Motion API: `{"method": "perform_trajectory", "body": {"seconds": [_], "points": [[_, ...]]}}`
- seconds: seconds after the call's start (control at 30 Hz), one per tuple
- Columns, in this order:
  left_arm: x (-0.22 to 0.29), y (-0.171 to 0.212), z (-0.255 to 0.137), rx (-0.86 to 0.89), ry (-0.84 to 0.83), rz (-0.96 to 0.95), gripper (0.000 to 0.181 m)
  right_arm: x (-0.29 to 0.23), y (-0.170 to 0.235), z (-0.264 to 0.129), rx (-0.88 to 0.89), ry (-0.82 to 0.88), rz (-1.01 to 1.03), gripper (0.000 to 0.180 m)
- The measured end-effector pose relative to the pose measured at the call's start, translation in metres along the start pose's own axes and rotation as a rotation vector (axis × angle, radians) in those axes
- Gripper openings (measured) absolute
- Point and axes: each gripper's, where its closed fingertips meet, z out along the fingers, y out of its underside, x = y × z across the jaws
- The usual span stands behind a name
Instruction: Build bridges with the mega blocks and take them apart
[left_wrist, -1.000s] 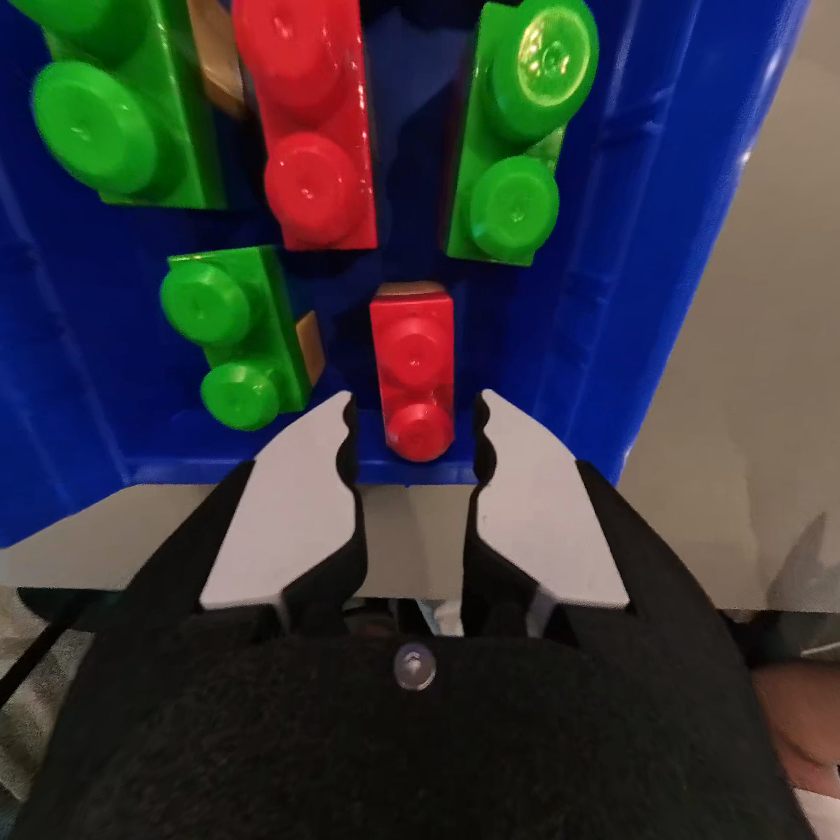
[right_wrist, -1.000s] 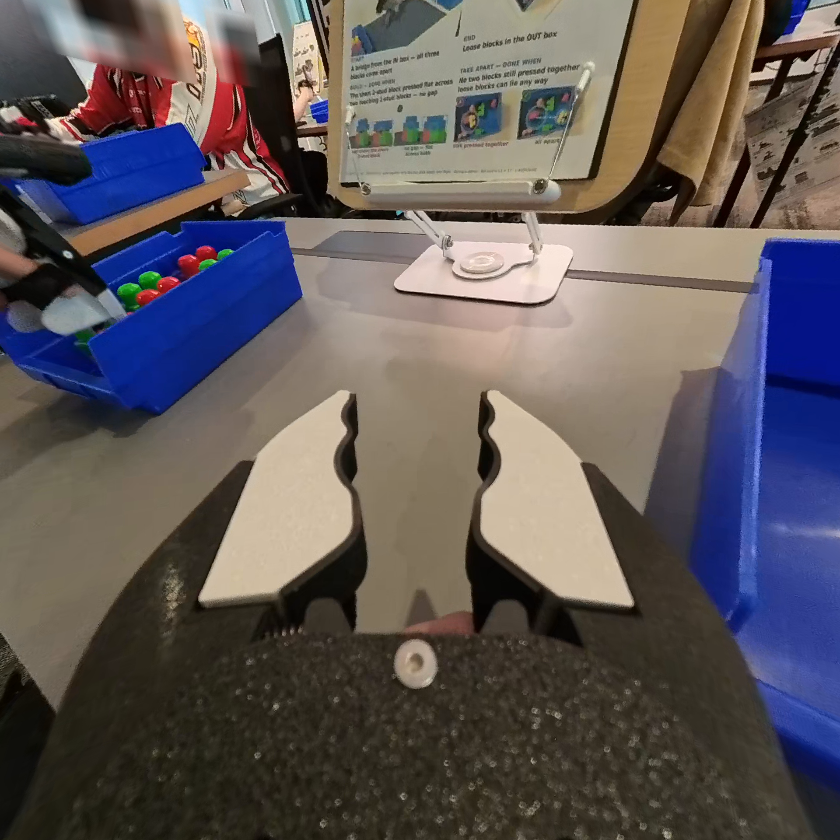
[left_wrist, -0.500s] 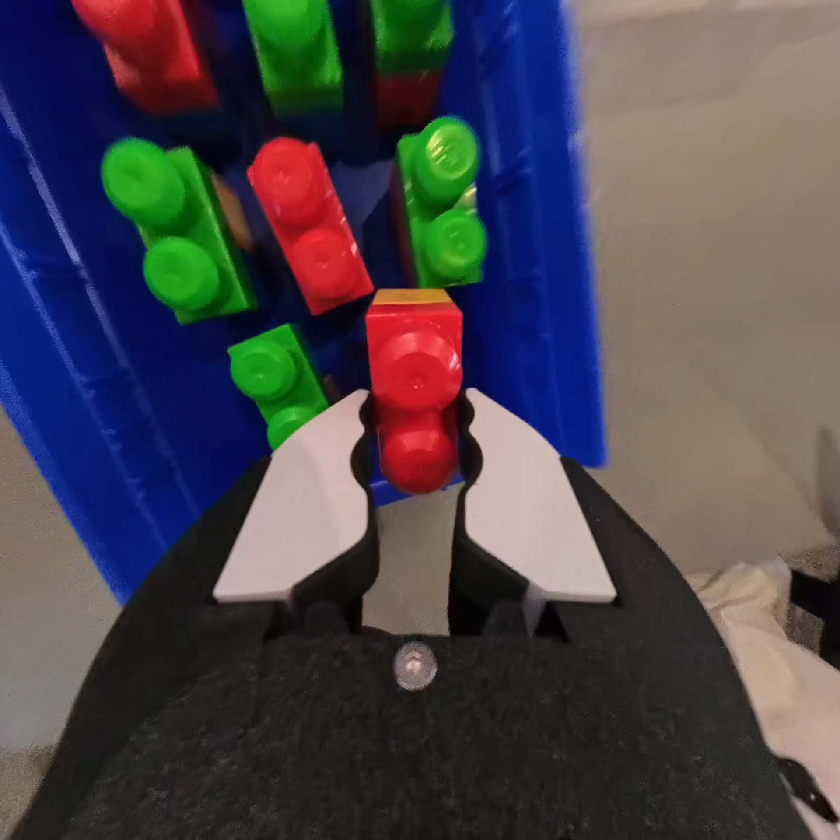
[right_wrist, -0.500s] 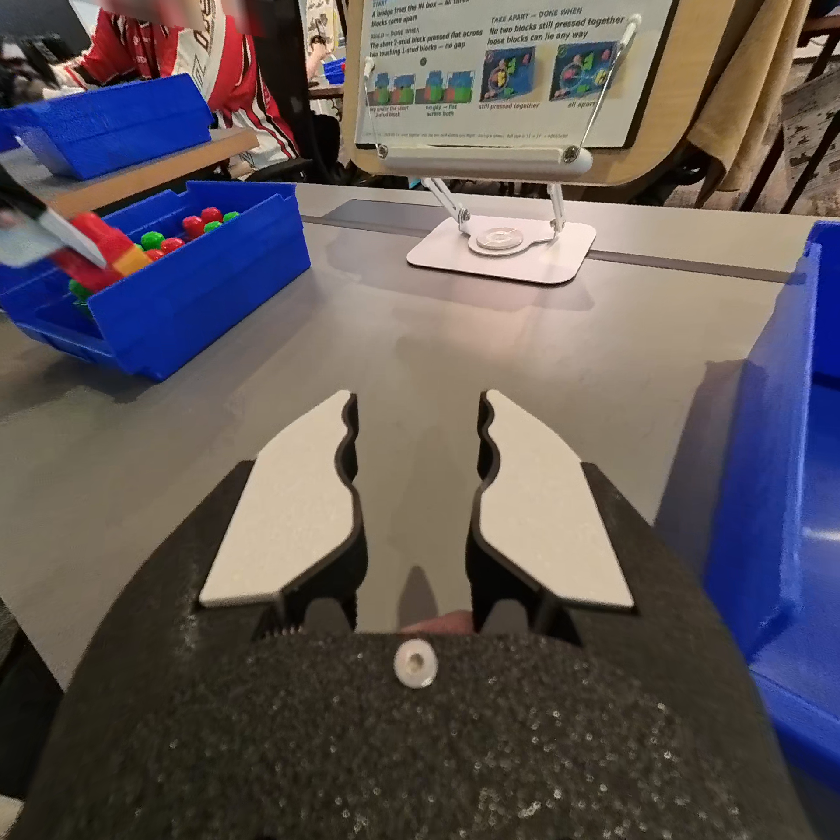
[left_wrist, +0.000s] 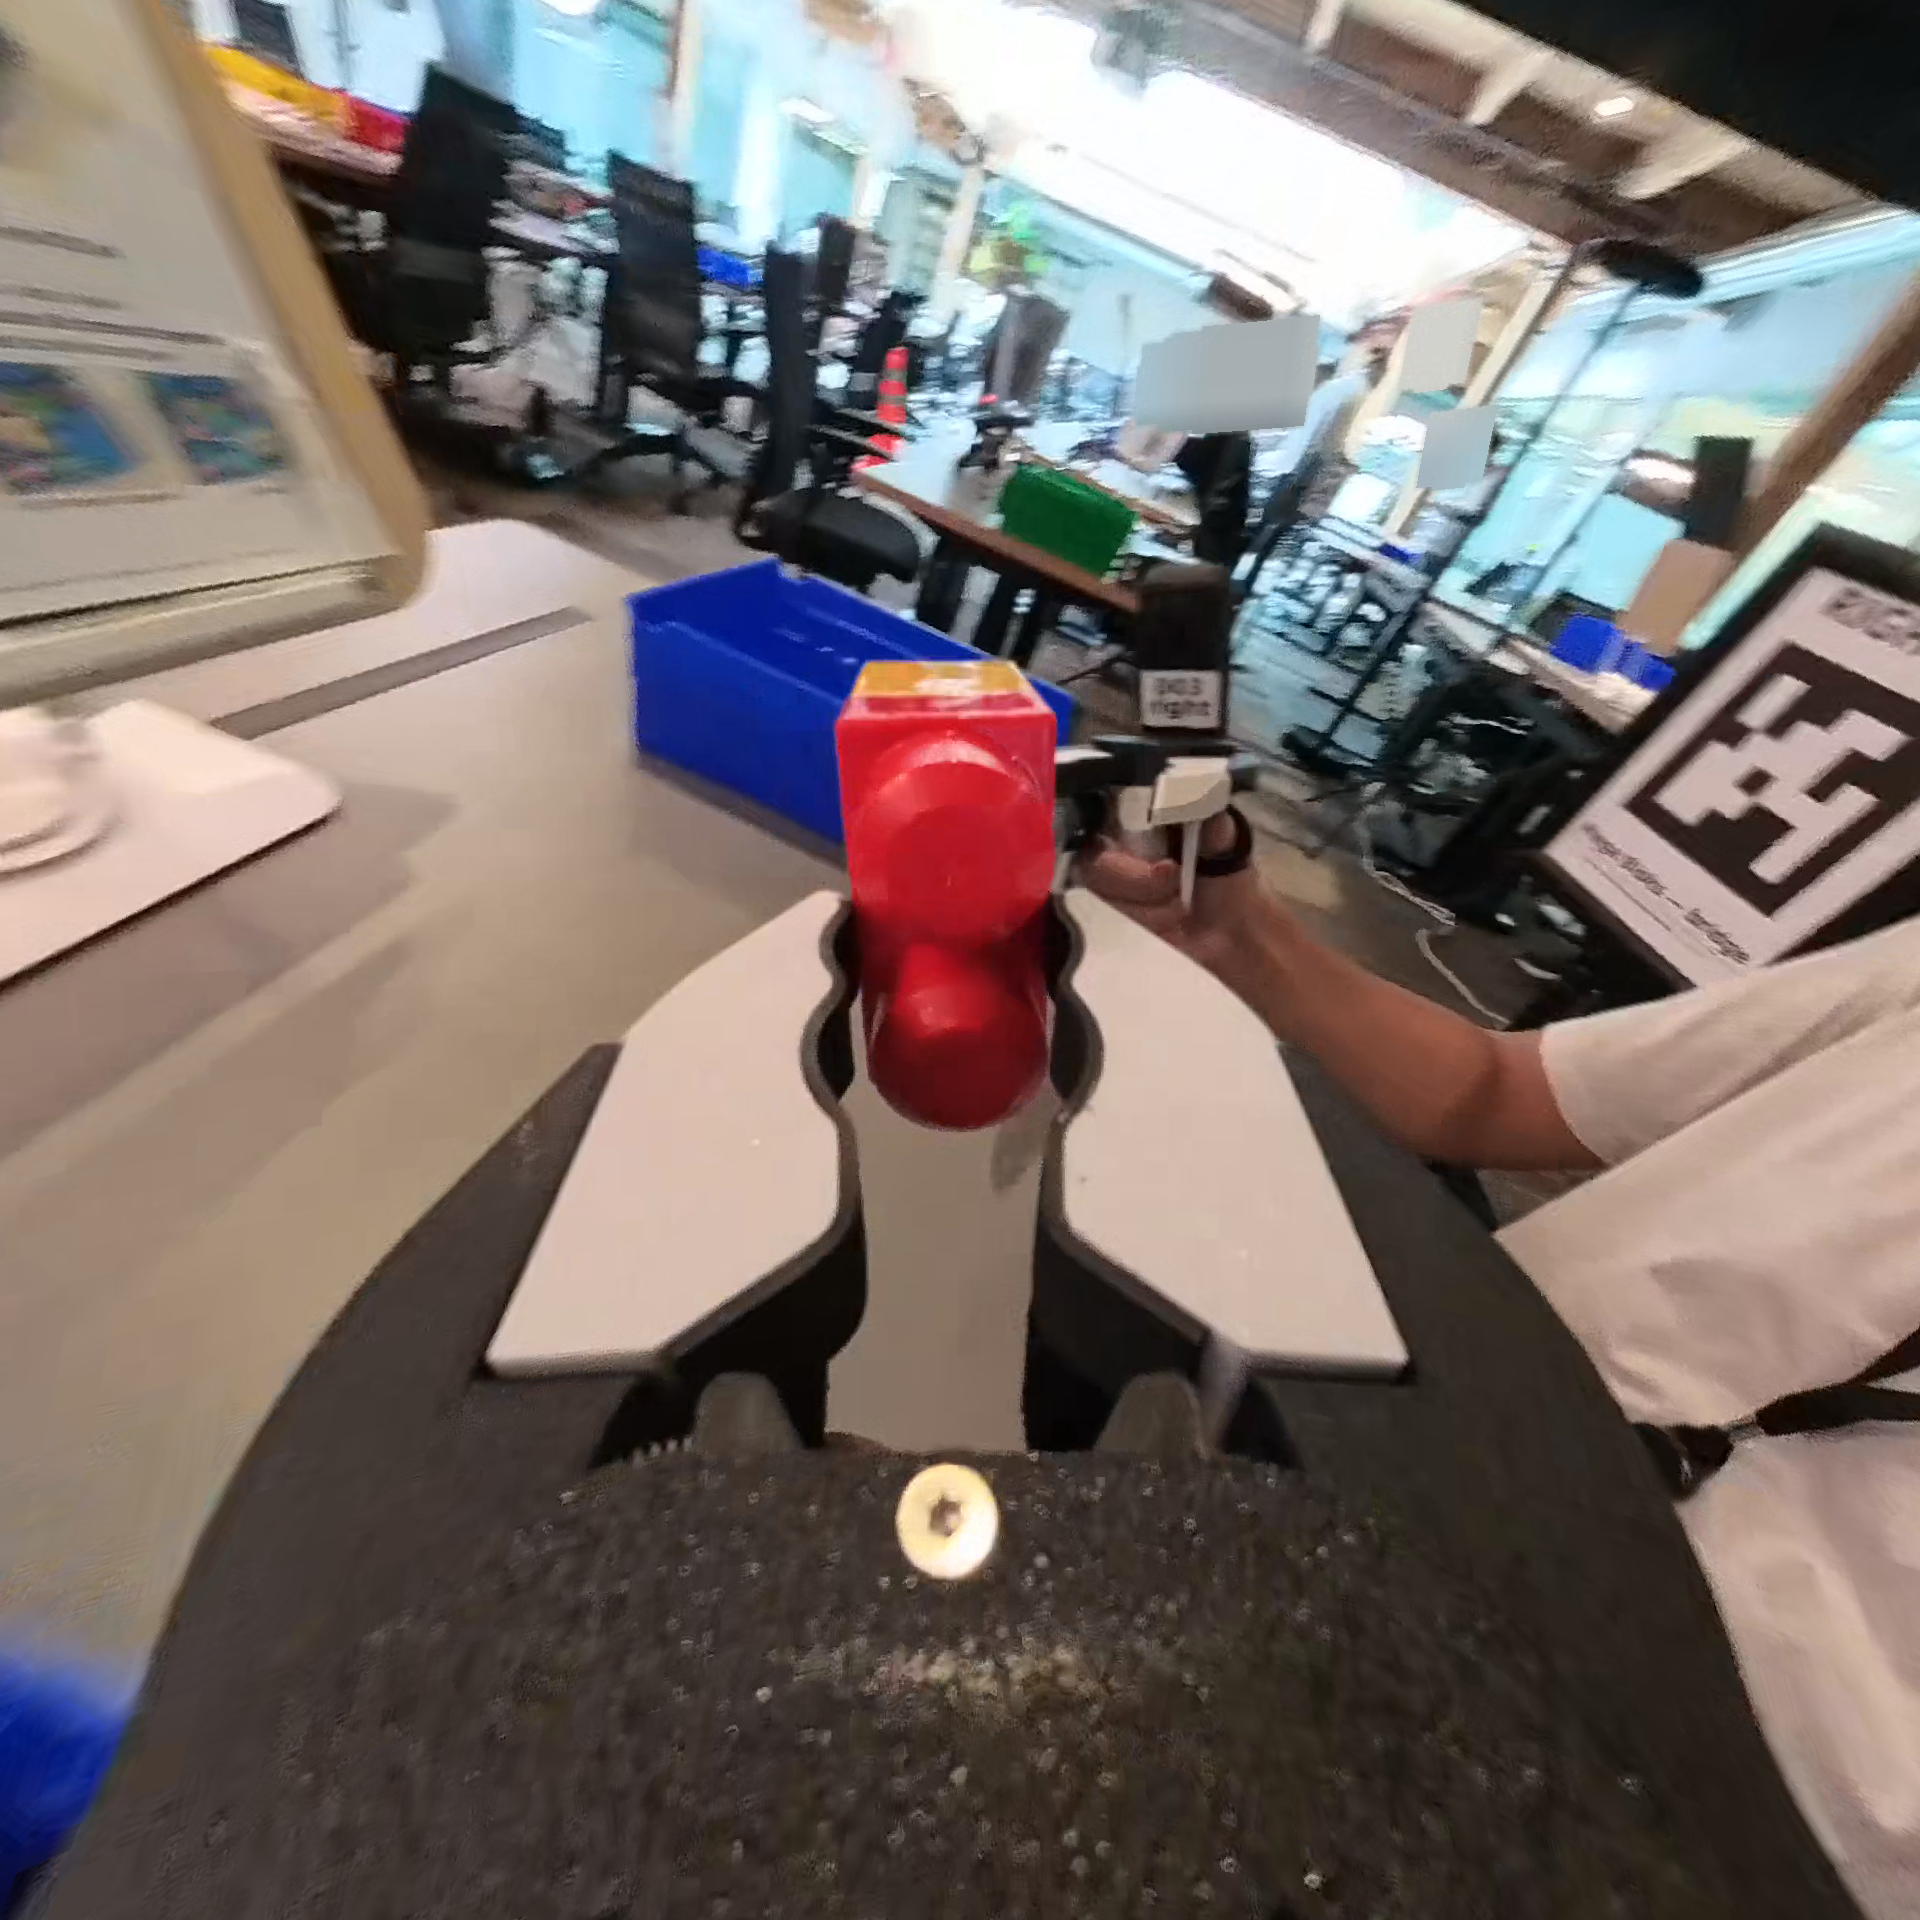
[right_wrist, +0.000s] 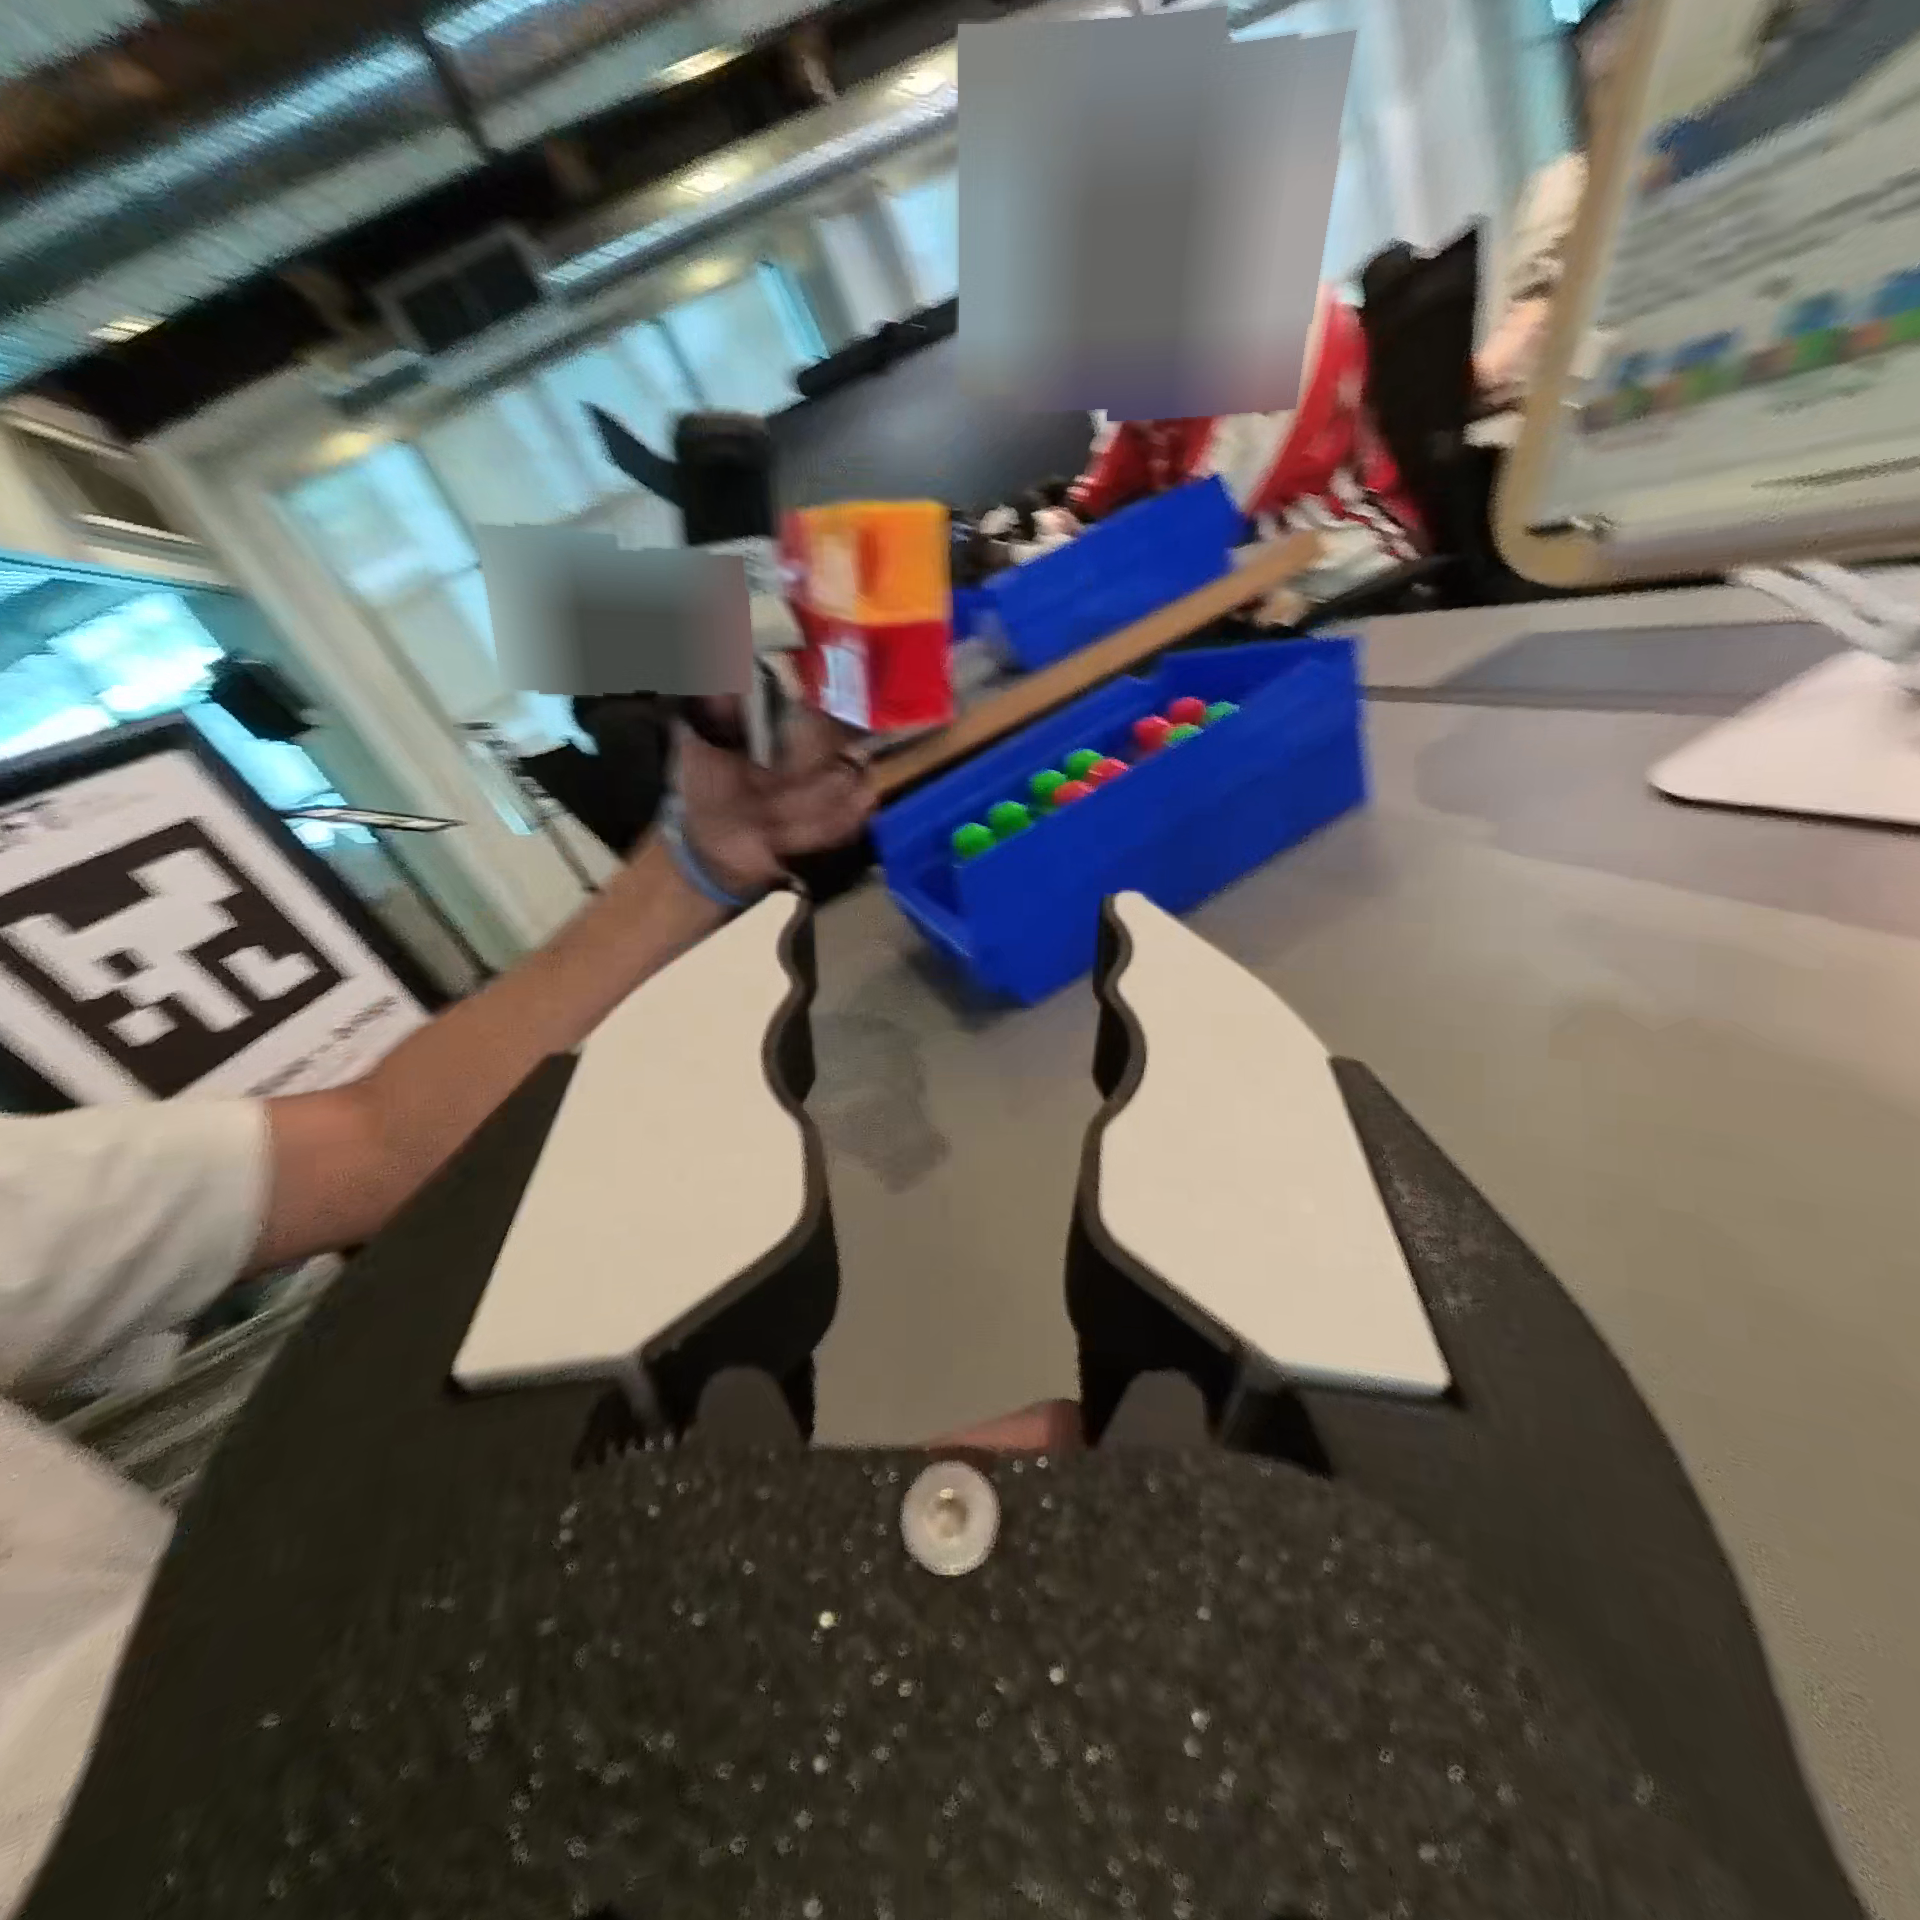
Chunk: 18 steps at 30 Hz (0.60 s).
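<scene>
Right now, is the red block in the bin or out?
Out: the left tongs hold the red block in the air, above the table.

The left tool (left_wrist: 951, 940) has pale grey fingers on a speckled black body and grips a red block (left_wrist: 943, 894) with an orange-yellow end. The worktop (right_wrist: 1558, 1039) is grey, and a blue bin (right_wrist: 1195, 821) holds red and green blocks (right_wrist: 1081, 774). A black-and-white square-patterned sign (left_wrist: 1797, 769) stands behind.

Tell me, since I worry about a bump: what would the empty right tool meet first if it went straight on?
Probably the blue bin of red and green blocks, just beyond the open right tool over bare table; depth is unclear.
</scene>
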Motion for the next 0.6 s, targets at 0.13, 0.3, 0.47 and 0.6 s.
{"method": "perform_trajectory", "body": {"seconds": [0.13,0.3,0.47,0.6], "points": [[0.007,0.015,0.054,0.014,0.145,0.023,0.034,-0.005,-0.007,0.017,-0.007,-0.152,-0.017,0.058],[0.001,0.028,0.092,-0.008,0.231,0.021,0.034,0.021,-0.018,0.034,-0.017,-0.134,-0.082,0.064],[-0.017,0.039,0.112,-0.034,0.259,0.001,0.034,0.042,-0.017,0.046,-0.073,-0.139,-0.057,0.065],[-0.025,0.050,0.122,-0.036,0.264,-0.001,0.034,0.054,-0.010,0.051,-0.077,-0.147,-0.039,0.036]]}}
